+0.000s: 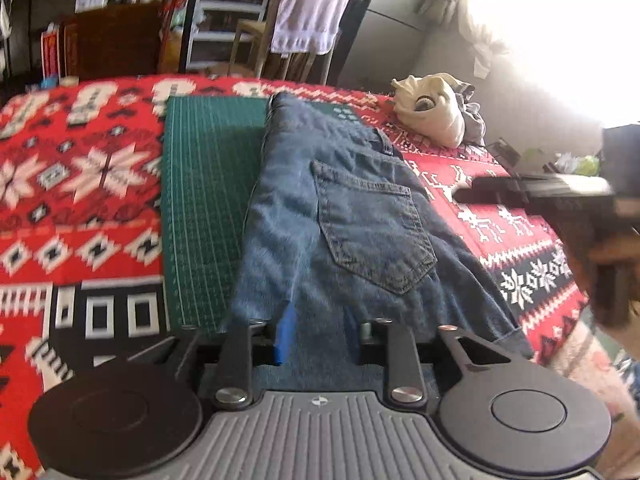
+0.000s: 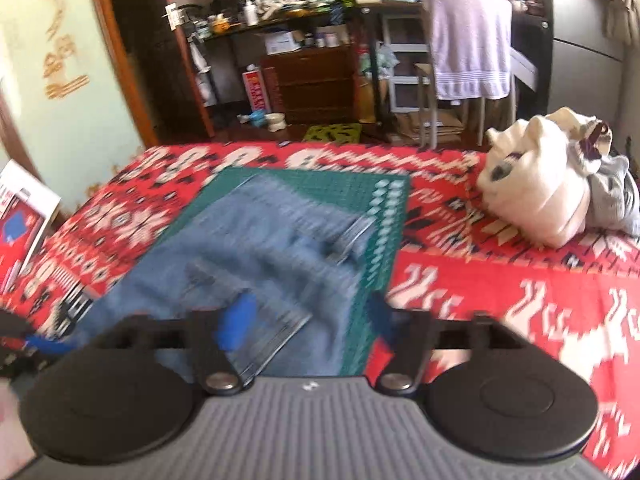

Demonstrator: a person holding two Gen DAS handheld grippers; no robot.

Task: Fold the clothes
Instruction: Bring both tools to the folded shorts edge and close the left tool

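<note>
While both views are blurred, the layout reads clearly enough.
Jeans: folded jeans (image 1: 344, 220) lie on the green mat (image 1: 208, 200), back pocket up, their right part spilling off the mat onto the red blanket (image 1: 80, 184).
Left tool: left tool (image 1: 318, 338) sits at 6 o'clock in its view, blue-tipped fingers (image 1: 285, 336) spread apart over the near edge of the denim; whether they touch it I cannot tell.
Right tool: right tool (image 2: 308, 320) is also parted, one finger over the jeans (image 2: 248, 256), the other over the mat (image 2: 384, 216) edge at 5 o'clock of the cloth.
Left view only: the right tool's dark body (image 1: 568, 192) at 3 o'clock, beside the jeans, and bright glare at 1 o'clock.
Right view only: a red-and-white box (image 2: 20, 224) at 9 o'clock and a pale wall with gold characters (image 2: 60, 60) at 10 o'clock.
Both views: a cream cloth bundle (image 2: 540, 192) on the blanket (image 2: 520, 280) at 2 o'clock, and a towel (image 2: 472, 44) draped over a chair at 12 to 1 o'clock.
</note>
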